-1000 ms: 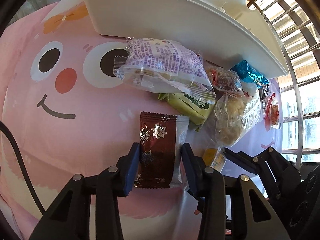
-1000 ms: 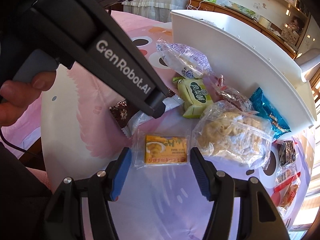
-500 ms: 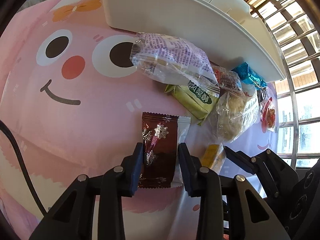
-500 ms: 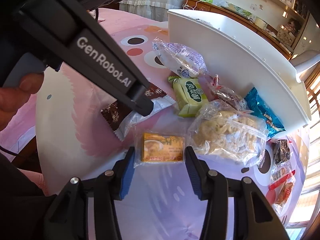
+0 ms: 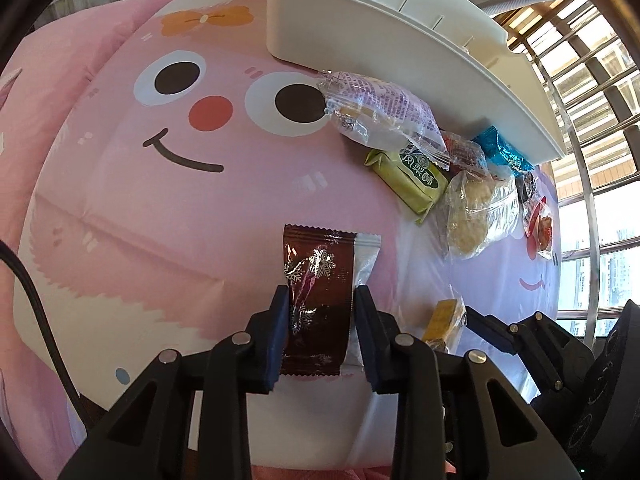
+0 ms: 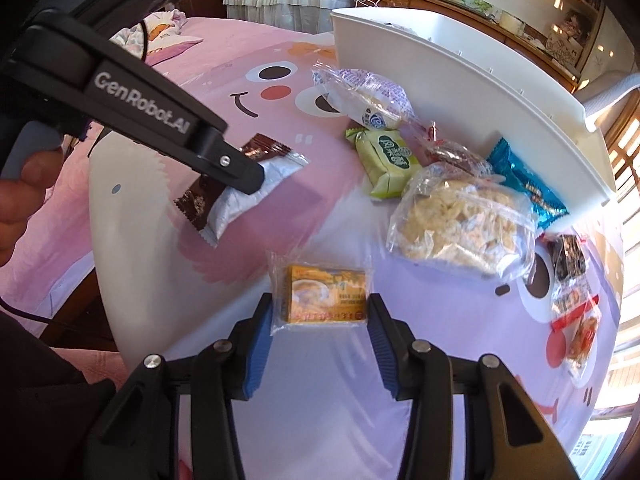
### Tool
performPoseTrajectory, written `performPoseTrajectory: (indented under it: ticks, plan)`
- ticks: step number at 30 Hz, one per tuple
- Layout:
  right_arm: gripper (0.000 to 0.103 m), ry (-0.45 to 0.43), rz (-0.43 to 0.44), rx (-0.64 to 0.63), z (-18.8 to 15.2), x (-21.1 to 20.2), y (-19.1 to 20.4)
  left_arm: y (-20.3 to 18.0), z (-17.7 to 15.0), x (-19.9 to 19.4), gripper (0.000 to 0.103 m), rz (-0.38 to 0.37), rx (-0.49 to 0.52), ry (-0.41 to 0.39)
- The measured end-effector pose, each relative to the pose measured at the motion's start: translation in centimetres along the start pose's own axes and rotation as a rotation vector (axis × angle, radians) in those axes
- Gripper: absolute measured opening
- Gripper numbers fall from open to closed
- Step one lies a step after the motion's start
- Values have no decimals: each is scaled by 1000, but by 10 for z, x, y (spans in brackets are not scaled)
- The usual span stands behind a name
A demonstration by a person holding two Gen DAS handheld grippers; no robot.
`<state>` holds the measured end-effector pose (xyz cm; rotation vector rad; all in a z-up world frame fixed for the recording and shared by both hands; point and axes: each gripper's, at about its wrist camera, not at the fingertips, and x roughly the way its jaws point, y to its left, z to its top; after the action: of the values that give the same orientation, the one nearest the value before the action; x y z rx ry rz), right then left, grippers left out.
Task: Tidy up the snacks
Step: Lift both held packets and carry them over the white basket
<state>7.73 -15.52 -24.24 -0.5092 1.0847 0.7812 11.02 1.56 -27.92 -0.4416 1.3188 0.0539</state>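
Note:
A brown snowflake-print snack packet with a silver end sits between the blue pads of my left gripper. Its jaws are closing and the pads press the packet's sides. In the right wrist view the packet hangs tilted under the left gripper, its shadow on the cloth below. My right gripper is closing on a small yellow packet in clear wrap, which lies flat on the table with the pads against its wrapper. The long white bin stands at the back.
Along the bin's front lie a purple-printed bag, a green packet, a clear bag of crackers, a blue packet and red-labelled snacks. A pink cartoon-face cloth covers the round table. A hand holds the left gripper.
Both grippers have narrowed onto their packets. The left gripper has pulled back from the bin with the brown packet, which now hangs off the cloth. The right gripper stayed put.

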Motion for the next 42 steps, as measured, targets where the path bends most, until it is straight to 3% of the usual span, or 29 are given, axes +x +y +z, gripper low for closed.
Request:
performPoseTrajectory:
  ticks: [10, 19, 31, 42]
  plan:
    - [46, -31, 43, 70, -7, -27, -5, 9, -8, -53, 30, -20, -32, -59]
    - [46, -118, -8, 124, 7, -63, -28, -7, 9, -110, 30, 19, 44, -108]
    - [46, -215, -107, 236, 35, -94, -78, -57, 60, -161, 30, 30, 217, -172]
    - [46, -277, -250, 311, 76, -107, -133, -85, 131, -167, 30, 22, 344, -193]
